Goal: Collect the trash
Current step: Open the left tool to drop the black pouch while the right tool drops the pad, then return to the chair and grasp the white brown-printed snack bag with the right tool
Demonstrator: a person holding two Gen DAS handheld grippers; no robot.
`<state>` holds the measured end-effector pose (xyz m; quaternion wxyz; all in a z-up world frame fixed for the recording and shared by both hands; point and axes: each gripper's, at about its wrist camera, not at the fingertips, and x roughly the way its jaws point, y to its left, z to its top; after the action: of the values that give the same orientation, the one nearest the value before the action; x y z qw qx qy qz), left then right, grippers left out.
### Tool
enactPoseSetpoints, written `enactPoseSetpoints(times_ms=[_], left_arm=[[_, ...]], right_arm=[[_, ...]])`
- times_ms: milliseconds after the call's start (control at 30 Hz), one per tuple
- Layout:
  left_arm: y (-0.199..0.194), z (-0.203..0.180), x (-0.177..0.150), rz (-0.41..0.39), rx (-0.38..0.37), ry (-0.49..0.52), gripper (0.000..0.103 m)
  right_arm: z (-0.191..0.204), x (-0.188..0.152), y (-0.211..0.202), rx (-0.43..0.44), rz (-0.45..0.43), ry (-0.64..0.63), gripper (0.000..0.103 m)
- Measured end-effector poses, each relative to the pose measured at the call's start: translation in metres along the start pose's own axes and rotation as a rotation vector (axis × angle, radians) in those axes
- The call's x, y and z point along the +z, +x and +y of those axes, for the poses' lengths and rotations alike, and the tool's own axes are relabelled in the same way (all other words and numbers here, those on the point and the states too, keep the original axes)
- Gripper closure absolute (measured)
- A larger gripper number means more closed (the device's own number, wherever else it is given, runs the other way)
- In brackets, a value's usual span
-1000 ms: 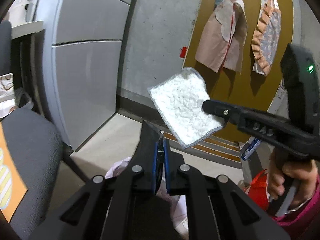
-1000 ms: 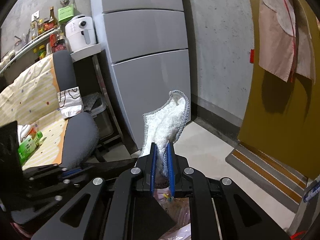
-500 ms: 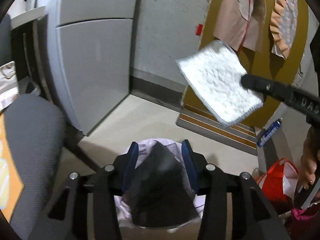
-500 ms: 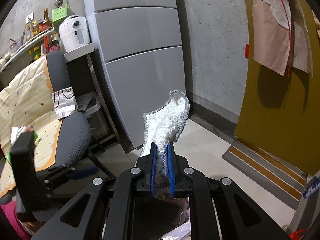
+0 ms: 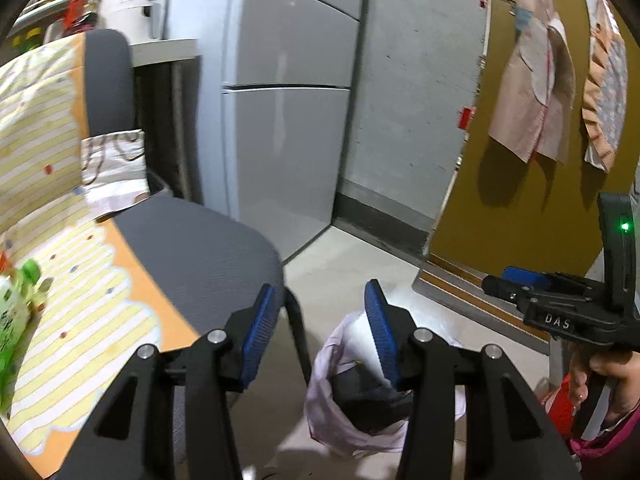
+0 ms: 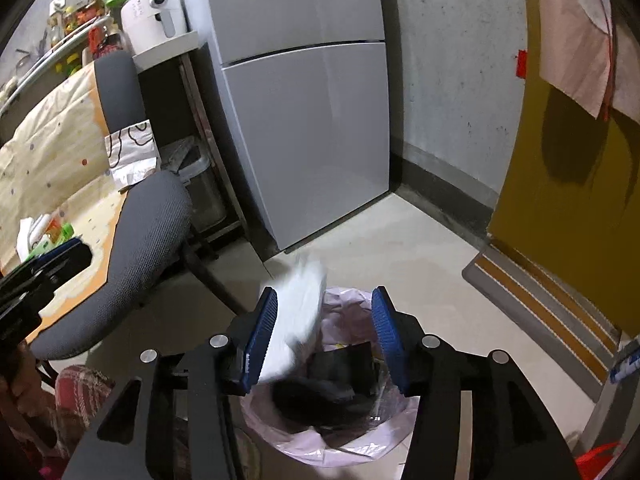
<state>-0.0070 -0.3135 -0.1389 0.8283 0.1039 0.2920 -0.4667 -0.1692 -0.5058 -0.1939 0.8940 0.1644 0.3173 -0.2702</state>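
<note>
A white cloth (image 6: 298, 320) drops, blurred, between the fingers of my open right gripper (image 6: 324, 312), close to the left pad and free of both. Directly under it stands a trash bin with a pale pink bag liner (image 6: 348, 444) holding dark trash (image 6: 320, 392). In the left wrist view my left gripper (image 5: 320, 312) is open and empty above the same bin liner (image 5: 340, 432), where the white cloth (image 5: 358, 340) shows at the rim. The right gripper (image 5: 500, 284), held by a hand (image 5: 612, 376), is off to the right. The left gripper (image 6: 60, 256) shows at the left edge.
A grey office chair (image 5: 192, 256) stands just left of the bin, against a table with a yellow striped cloth (image 5: 80, 280) and a green packet (image 5: 16, 304). A grey fridge (image 6: 304, 120) is behind. A striped door mat (image 6: 540, 292) lies before a yellow door (image 6: 568, 184).
My right gripper has opened and let go of the white cloth, which now falls toward the bin. My left gripper opened, dropped a dark item into the bin and swung left toward the chair.
</note>
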Motion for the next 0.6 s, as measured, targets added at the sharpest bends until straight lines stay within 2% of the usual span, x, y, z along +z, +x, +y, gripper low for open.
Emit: enactPoseSetpoints(times_ms=[367,500,600], left_arm=[[-0.024,0.023,-0.01,-0.019,0.055,-0.051,0.058],[-0.033,0.04,-0.022,0.006,0.107,-0.088,0.058],[-0.042,0.059,-0.033,0.033,0.173,-0.123,0.058]], right_arm=[[0.036,0.015,-0.026,0.044,-0.092,-0.081,0.052],[0.053,0.017,-0.019,0.075,-0.082,-0.104,0.052],[0.071,0.017,-0.009,0.125,-0.058,-0.116,0.053]])
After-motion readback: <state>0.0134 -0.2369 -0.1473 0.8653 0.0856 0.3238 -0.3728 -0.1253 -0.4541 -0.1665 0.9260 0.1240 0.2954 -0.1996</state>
